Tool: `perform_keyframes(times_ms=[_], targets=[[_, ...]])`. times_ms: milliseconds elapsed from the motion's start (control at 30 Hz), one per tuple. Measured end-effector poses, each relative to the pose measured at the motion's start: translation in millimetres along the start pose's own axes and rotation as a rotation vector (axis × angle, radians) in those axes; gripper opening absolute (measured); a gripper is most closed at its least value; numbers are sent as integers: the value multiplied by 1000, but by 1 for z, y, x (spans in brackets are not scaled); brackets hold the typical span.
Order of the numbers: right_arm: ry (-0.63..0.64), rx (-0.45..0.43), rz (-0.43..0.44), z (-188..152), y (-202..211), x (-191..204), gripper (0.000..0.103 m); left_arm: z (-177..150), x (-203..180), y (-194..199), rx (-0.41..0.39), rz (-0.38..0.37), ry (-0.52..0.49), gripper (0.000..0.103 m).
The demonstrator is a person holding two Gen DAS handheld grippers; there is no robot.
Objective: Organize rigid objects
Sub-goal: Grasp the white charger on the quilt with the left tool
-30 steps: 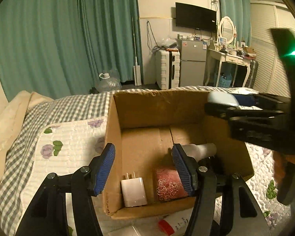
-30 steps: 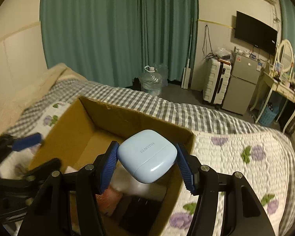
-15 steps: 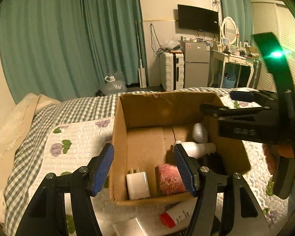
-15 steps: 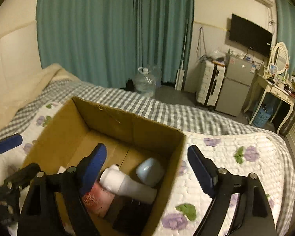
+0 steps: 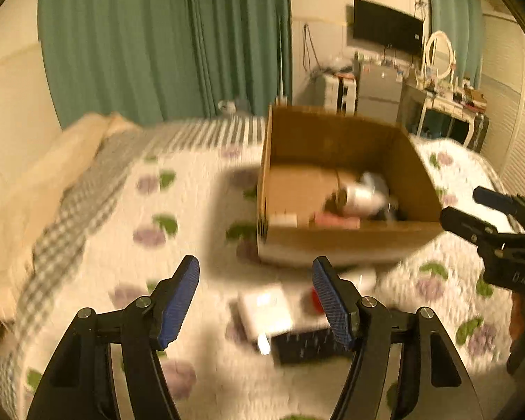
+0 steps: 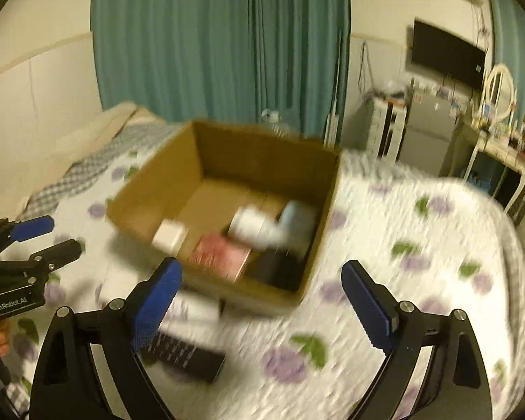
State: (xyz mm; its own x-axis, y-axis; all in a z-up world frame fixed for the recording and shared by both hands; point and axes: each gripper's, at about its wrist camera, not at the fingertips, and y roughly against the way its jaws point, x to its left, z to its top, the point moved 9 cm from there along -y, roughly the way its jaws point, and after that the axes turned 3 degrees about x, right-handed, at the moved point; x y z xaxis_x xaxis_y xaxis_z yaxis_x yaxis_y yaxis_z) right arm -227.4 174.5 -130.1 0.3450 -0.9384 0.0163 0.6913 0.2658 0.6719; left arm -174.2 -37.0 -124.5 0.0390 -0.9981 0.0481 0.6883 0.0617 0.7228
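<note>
A brown cardboard box point(image 5: 343, 241) point(image 6: 164, 192) sits on the floral quilt. Inside lie a pale blue earbud case point(image 6: 297, 215), a white bottle point(image 6: 253, 227), a white charger point(image 6: 169, 234), a pink box point(image 6: 220, 253) and a black item point(image 6: 276, 269). On the quilt in front of the box lie a white flat box point(image 5: 264, 309), a black box point(image 5: 304, 346) point(image 6: 183, 353) and a red-capped tube point(image 5: 316, 301). My left gripper point(image 5: 255, 306) is open and empty above these. My right gripper point(image 6: 260, 309) is open and empty, just short of the box's near wall.
The bed's quilt point(image 6: 402, 280) spreads right of the box. A beige pillow point(image 5: 52, 175) lies at the left. Green curtains point(image 5: 164, 38), a fridge point(image 6: 423, 129), a dressing table point(image 5: 448, 105) and a wall TV point(image 6: 444, 52) stand beyond the bed.
My right gripper opened and dropped the earbud case into the box, then drew back. My left gripper pulled back from the box and now hangs over the items on the quilt.
</note>
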Motion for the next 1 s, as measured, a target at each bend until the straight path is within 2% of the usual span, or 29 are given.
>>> perform_keyframes(times_ms=[167,333,400,667,767,800,833,1000], targets=[[25,100,15,-34,-29,17,93,-39,-2,-28,93,-6,2,70],[42,114,6,-40,-39,23,93,-55,-8,-60,173,-37,22,70],[36,124,9,-43,-42,21,93,-58,-9,-70,197,-44,36,70],[35,142,5,-46,-49,24,93,-56,-5,-103,253,7,73,70],[33,148,4,-48,-53,26,93,-58,-7,-107,254,30,39,70],[34,150,6,-48,-54,27,93,-58,-9,-107,248,36,23,67],[37,152,8,-49,-55,29,93,-58,-11,-106,239,33,10,60],[52,156,33,-52,-60,40,93,-54,-8,-88,187,29,15,55]])
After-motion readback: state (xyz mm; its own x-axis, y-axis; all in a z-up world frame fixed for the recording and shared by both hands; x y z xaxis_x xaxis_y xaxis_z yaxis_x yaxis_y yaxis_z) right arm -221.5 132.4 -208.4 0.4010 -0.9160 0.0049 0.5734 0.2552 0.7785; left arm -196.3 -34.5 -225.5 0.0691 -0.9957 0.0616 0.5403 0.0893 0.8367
